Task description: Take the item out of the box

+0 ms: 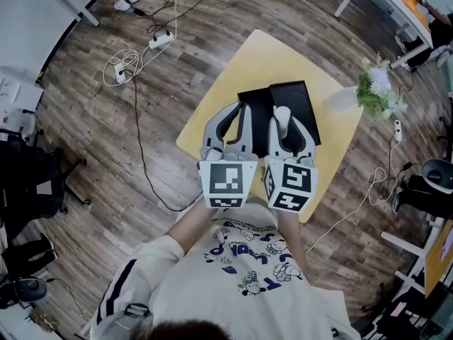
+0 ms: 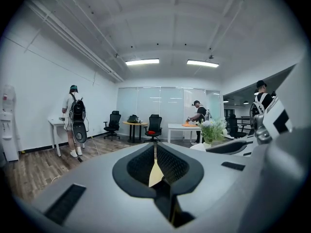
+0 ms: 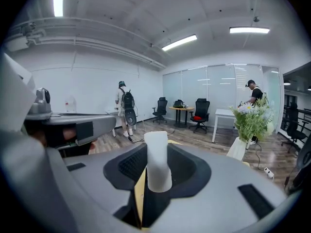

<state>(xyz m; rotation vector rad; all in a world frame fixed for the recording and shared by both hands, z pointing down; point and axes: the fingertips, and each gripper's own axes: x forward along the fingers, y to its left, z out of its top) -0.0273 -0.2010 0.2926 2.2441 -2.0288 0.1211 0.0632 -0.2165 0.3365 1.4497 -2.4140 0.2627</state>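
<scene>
**Surface.** A square yellow surface (image 1: 241, 62) stands on a wood-plank floor (image 1: 92, 161). A black box (image 1: 306, 108) lies near its centre. A second black panel (image 1: 258, 108) touches the box at the box's 9 o'clock side. A vase of flowers (image 1: 375, 87) stands at the 2 o'clock edge of the surface. It also shows in the right gripper view (image 3: 250, 120) and the left gripper view (image 2: 212, 129).

**Right gripper.** The right gripper (image 1: 283, 112) is over the box in the head view. Its jaws are gripping a white item (image 3: 156, 159), one pad on each side. The item stands upright between the jaws, and its top end projects past the jaw tips. In the head view the item (image 1: 282, 117) overlaps the box. Whether it touches the box cannot be told from that view. In the right gripper view the gripper (image 3: 156, 152) has the open room behind the item, and a strip of the yellow surface shows low between the jaws.

**Left gripper.** The left gripper (image 1: 241, 108) is just beside the right gripper at its 9 o'clock side, over the second black panel. In the left gripper view (image 2: 155, 147) the jaws are closed tip to tip with nothing between them. Only a thin slit and a wedge of yellow surface show below the tips.

**Surroundings.** A power strip (image 1: 161, 41) with cables lies on the floor at 10 o'clock from the surface. Office chairs, tables and standing persons occupy the far end of the room.
</scene>
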